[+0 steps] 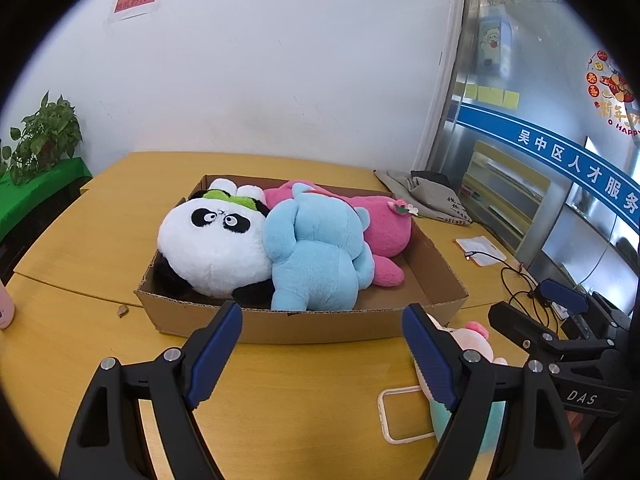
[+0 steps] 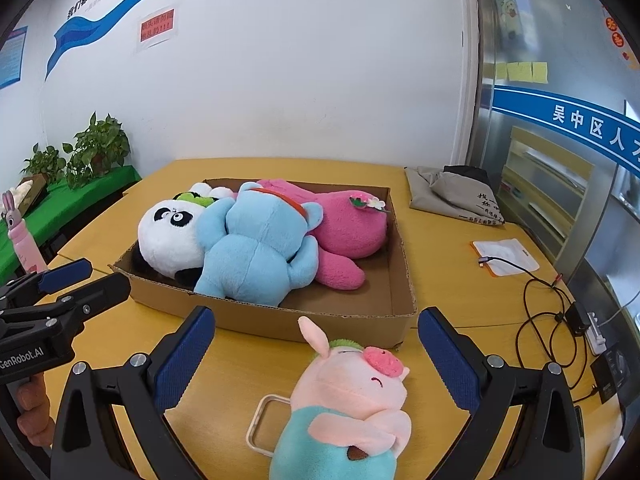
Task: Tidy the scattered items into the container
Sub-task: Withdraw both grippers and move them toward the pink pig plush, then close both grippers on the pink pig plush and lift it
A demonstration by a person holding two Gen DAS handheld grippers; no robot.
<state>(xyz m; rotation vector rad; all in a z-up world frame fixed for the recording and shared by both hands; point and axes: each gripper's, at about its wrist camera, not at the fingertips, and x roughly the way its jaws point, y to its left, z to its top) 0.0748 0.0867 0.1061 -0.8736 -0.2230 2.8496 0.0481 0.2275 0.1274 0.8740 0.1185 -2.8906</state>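
Two grippers hang over the yellow wooden table (image 2: 240, 360), each spread wide with nothing between its ribbed blue pads. The right gripper (image 2: 316, 352) has the pink pig plush (image 2: 352, 392) lying on the tabletop between its fingers, nearer the 5 o'clock side of the gap, touching neither pad. That pig is soft and fleecy, pale pink with a teal body, a tuft of green on its head and one ear standing up. Tucked against it at 8 o'clock is a rounded, cream-coloured phone case (image 2: 260, 428), flat on the wood. The left gripper (image 1: 322, 344) points at the near wall of the cardboard box (image 1: 320, 324), and the pig peeks out just behind its right finger, at about 3 o'clock.

Beyond the fingertips, at 12 o'clock, sits that shallow corrugated box with rough-cut edges. Three plush toys fill its left and middle: a round white-and-black panda (image 2: 168, 236), a fluffy light blue plush (image 2: 256, 252) lying face down across the middle, and a deep pink plush (image 2: 348, 228) with a small flower on it. The box's right end shows bare cardboard floor.

Farther off, at 2 o'clock, lie a flat white pouch (image 2: 506, 258), a tangle of black cable (image 2: 540, 312) and a crumpled grey cloth bag (image 2: 452, 194). At 10 o'clock, leafy potted plants (image 2: 96, 148) stand on a green-covered bench.
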